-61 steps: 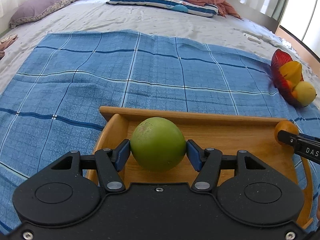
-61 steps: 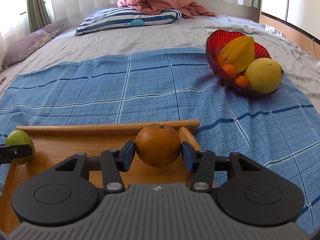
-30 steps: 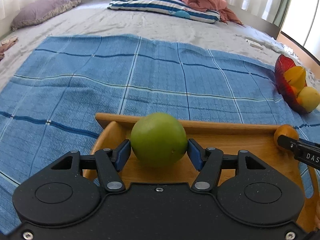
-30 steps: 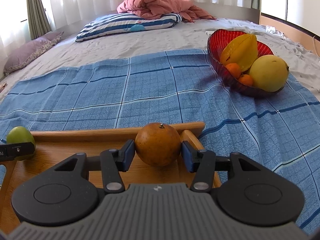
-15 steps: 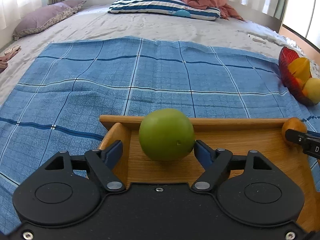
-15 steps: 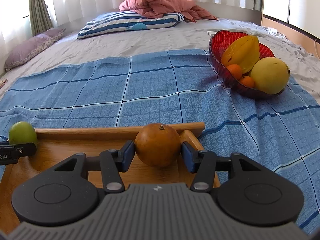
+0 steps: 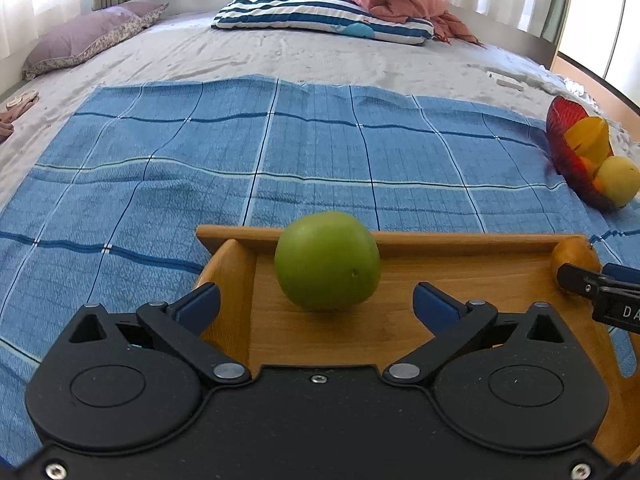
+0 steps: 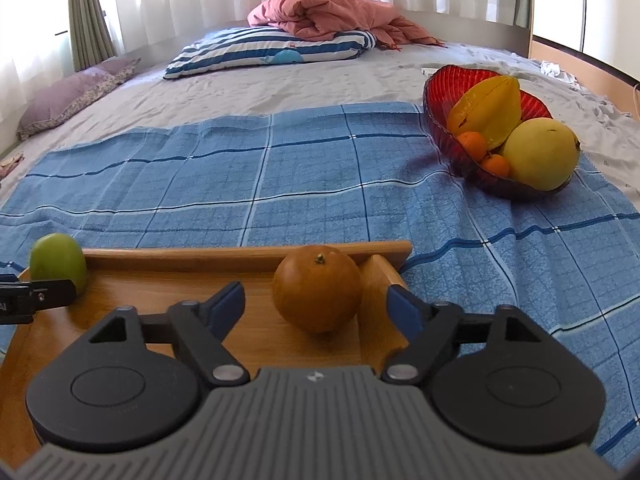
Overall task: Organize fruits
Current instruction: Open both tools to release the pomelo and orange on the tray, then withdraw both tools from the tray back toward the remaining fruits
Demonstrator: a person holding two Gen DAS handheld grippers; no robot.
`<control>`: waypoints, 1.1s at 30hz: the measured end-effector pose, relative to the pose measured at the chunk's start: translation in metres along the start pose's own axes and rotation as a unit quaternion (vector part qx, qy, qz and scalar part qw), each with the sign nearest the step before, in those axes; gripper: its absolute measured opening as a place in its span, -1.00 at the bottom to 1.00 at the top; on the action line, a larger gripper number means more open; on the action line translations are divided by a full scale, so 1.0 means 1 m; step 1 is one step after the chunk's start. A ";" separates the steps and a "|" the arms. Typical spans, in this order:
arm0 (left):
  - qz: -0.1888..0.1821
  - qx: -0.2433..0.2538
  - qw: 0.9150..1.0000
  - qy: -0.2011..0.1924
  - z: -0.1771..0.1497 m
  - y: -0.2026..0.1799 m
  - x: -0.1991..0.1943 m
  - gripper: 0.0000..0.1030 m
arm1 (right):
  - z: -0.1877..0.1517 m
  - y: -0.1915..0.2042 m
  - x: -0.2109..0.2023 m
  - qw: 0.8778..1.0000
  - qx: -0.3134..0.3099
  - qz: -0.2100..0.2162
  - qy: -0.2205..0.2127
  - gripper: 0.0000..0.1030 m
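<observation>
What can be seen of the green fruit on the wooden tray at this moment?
The green fruit is round, smooth and matte yellow-green, with a tiny dark speck on its skin. It sits on the floor of the wooden tray, near the tray's far rail and left end wall. It lies ahead of the left hand-held gripper, whose blue-padded jaws are opening, with clear gaps on both sides. Nothing but the tray touches it. From the right wrist view it shows at the tray's far left corner.

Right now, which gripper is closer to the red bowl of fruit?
Right. The right gripper sits at the wooden tray's end toward the red bowl, jaws opening around the orange fruit. The left gripper is at the far end by the green fruit.
</observation>
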State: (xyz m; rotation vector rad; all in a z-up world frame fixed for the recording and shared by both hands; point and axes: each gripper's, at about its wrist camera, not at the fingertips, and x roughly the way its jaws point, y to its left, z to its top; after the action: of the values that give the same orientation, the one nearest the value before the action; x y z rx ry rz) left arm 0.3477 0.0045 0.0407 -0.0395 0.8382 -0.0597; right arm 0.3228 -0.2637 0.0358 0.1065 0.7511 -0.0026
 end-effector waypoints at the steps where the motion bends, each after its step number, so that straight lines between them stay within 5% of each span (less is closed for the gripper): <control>1: 0.000 -0.002 1.000 0.000 -0.001 0.000 -0.001 0.99 | -0.001 0.001 -0.001 1.000 -0.001 0.000 0.000 0.76; 33: -0.028 0.009 0.999 -0.030 -0.055 -0.007 -0.065 0.99 | -0.037 0.002 -0.050 0.999 -0.027 0.025 -0.022 0.98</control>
State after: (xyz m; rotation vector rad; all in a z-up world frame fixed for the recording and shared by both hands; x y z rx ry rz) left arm 0.2632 0.0011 0.0524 -0.0471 0.7759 -0.1190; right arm 0.2606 -0.2600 0.0429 0.0724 0.7045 0.0625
